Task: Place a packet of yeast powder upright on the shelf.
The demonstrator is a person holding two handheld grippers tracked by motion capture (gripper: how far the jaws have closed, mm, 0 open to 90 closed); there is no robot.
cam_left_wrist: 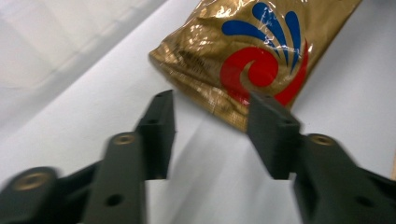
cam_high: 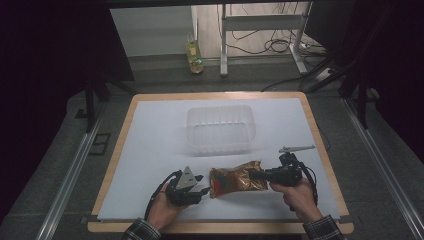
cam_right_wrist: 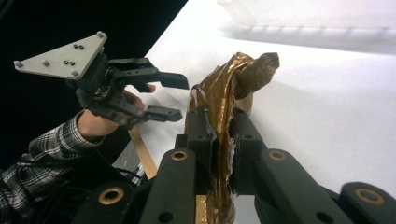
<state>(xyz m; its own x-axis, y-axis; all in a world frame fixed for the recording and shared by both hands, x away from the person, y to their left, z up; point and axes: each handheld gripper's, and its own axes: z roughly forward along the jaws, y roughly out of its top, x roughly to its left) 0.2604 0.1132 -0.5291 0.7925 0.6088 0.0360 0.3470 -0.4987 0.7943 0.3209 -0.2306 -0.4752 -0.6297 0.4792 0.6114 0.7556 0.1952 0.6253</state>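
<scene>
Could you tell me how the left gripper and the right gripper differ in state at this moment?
The left gripper has its jaws apart with nothing between them, just short of the gold snack bag; the right gripper has its jaws shut on that bag's edge. The left gripper carries a grey three-cornered plate; the right gripper shows none. Both are black, hand-held, and point toward the bag from opposite ends.

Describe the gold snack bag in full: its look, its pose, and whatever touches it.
The gold snack bag is a crinkled, shiny foil pouch printed with a red swirl and blue rays. It lies near the front edge of the white table sheet, in front of the clear plastic container. The right gripper is shut on one end, pinching the foil flat. The left gripper stands open just short of the other end, not touching.
</scene>
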